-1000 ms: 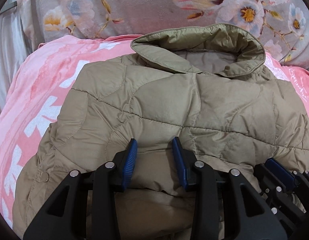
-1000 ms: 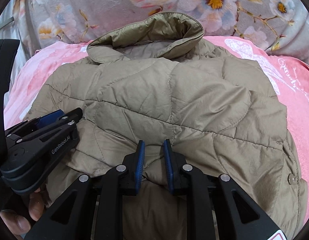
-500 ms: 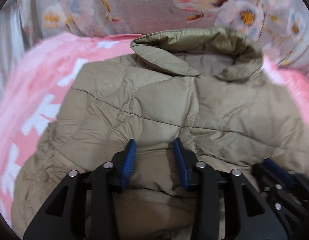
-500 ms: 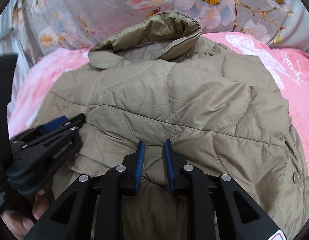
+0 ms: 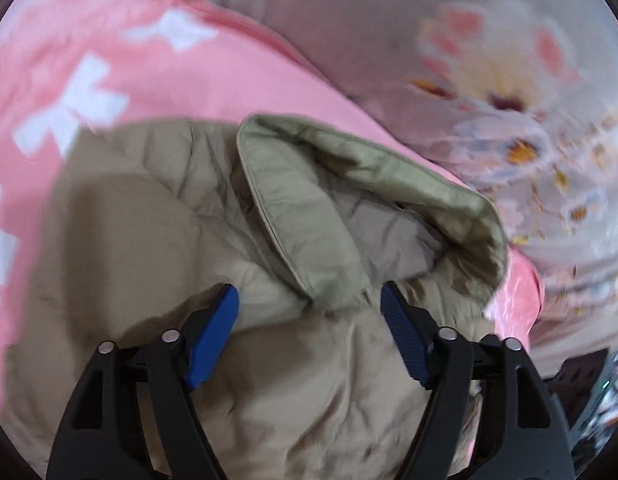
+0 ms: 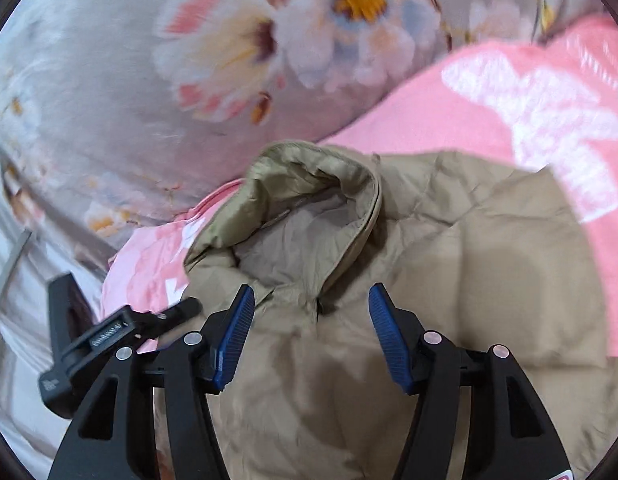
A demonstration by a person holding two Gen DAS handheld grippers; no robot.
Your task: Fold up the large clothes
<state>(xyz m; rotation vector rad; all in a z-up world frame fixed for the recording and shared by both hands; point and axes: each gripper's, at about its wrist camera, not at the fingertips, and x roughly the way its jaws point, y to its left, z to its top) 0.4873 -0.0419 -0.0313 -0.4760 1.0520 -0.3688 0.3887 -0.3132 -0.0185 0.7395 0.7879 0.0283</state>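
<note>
A tan quilted jacket (image 5: 321, 380) lies folded on a pink blanket (image 5: 149, 92), its collar (image 5: 349, 184) standing up toward the far side. My left gripper (image 5: 309, 332) is open and empty, its blue pads spread just above the fabric below the collar. In the right wrist view the jacket (image 6: 449, 280) fills the lower middle and its collar (image 6: 309, 184) opens toward me. My right gripper (image 6: 311, 336) is open and empty over the jacket just below the collar. The left gripper's black body (image 6: 109, 340) shows at the lower left there.
A grey floral quilt (image 6: 229, 60) lies bunched behind the jacket, also in the left wrist view (image 5: 489, 80). The pink blanket (image 6: 529, 120) has white patterns and extends right of the jacket. Pale bedding (image 6: 17, 320) lies at the far left.
Both grippers have opened and let go of the jacket's edge. Both have moved forward over the folded jacket toward the collar, and the views are blurred by motion.
</note>
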